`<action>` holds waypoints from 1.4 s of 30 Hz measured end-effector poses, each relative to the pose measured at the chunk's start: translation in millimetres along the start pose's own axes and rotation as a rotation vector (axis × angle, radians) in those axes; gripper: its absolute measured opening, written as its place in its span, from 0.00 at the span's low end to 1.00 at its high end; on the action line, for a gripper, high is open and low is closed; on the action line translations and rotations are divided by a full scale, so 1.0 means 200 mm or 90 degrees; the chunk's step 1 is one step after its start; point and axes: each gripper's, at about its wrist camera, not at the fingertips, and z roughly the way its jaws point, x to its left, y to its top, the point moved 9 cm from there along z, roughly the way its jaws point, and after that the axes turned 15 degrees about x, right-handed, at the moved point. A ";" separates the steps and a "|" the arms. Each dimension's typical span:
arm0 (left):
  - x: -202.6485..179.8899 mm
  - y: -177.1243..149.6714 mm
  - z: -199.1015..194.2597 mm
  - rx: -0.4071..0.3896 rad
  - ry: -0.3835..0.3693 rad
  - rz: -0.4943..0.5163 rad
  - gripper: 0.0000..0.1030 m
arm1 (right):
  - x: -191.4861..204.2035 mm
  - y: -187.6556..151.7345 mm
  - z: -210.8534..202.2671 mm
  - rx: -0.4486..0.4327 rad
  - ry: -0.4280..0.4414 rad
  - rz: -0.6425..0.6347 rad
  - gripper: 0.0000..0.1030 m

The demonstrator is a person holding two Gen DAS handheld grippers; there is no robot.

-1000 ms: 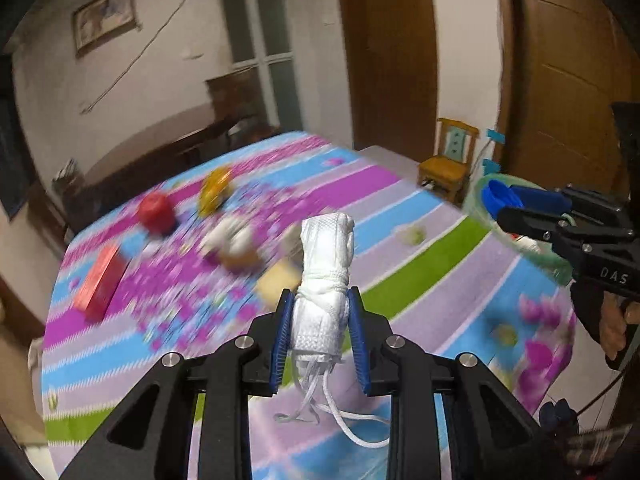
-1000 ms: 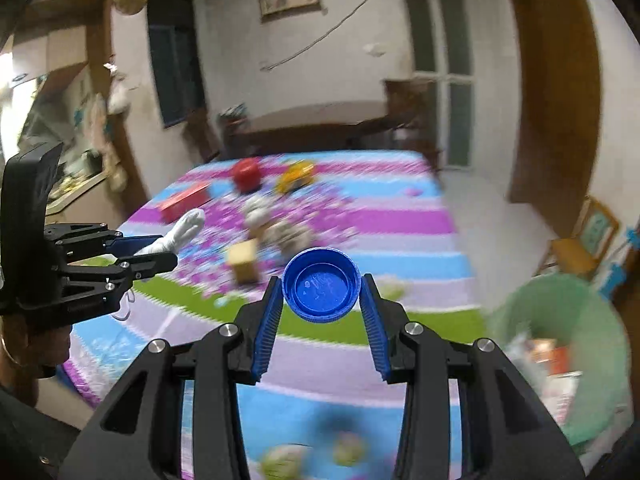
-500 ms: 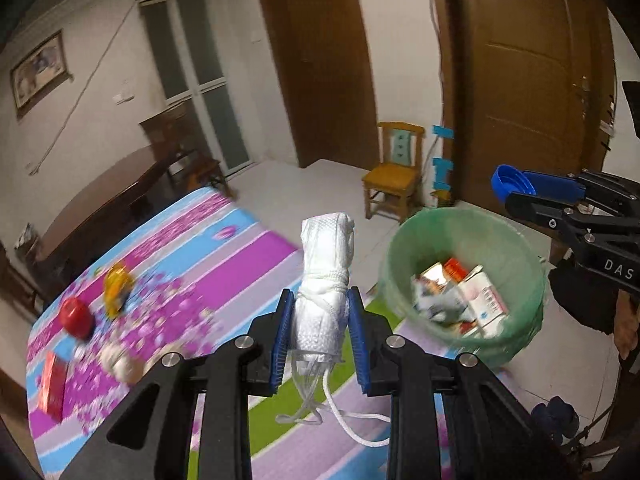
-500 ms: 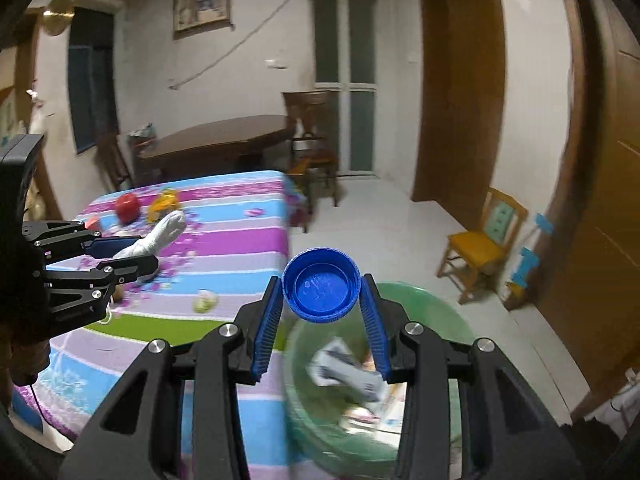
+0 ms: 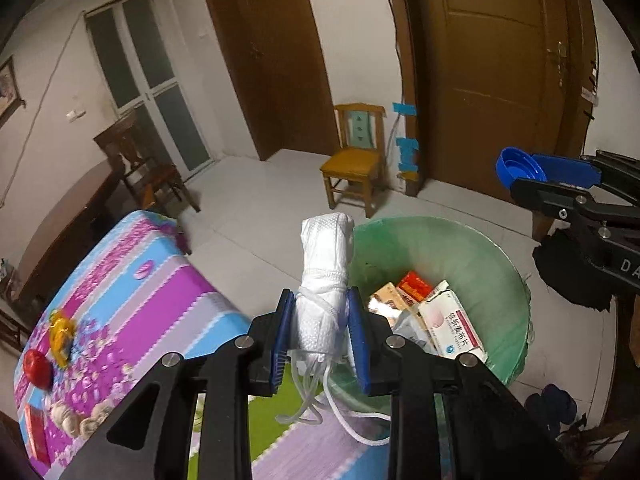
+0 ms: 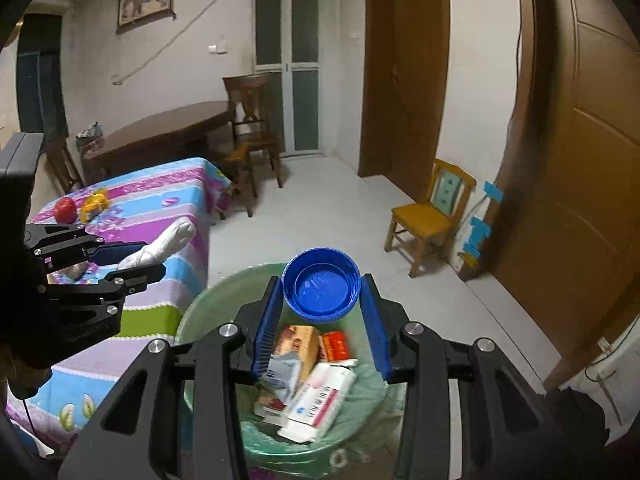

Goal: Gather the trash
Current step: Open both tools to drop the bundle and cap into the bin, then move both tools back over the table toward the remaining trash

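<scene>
Left tool [image 5: 320,330] clenched on rolled white mask [image 5: 325,276], right tool [image 6: 322,312] on blue cap [image 6: 321,289], above bin [image 6: 208,308]

Both feeds look dim and warm to me, lit by indoor light from somewhere overhead that I can't see in either view. The white walls read greyish, and the floor tiles [image 5: 256,216] give back a soft, even sheen with no hard glare. Shadows are weak; the darkest patches sit under the wooden chair [image 6: 430,216] and around the frame corners, where the fisheye vignette goes black. Straight lines bend hard near the edges (the brown door [image 5: 500,72] bows like a barrel). The striped table cover [image 5: 132,300] smears slightly in the left view, and the boxes in the green bin [image 6: 208,312] look soft in the right.
</scene>
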 end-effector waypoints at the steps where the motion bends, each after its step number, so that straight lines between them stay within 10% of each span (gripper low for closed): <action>1: -0.02 0.01 0.04 0.007 -0.006 0.005 0.28 | -0.01 -0.01 0.00 0.002 0.000 0.002 0.37; 15: -0.10 -0.01 0.22 0.040 -0.045 0.026 0.29 | -0.03 -0.04 0.13 0.025 0.004 -0.008 0.38; 18: -0.11 -0.02 0.26 0.048 -0.055 0.036 0.56 | -0.03 -0.03 0.16 0.023 -0.018 -0.016 0.56; 27: 0.00 -0.07 0.24 0.034 -0.046 0.002 0.57 | -0.03 -0.05 0.17 0.023 -0.001 -0.005 0.57; 42: 0.72 -0.71 0.06 0.047 -0.011 -0.219 0.68 | 0.50 -0.12 0.13 -0.011 0.117 -0.080 0.57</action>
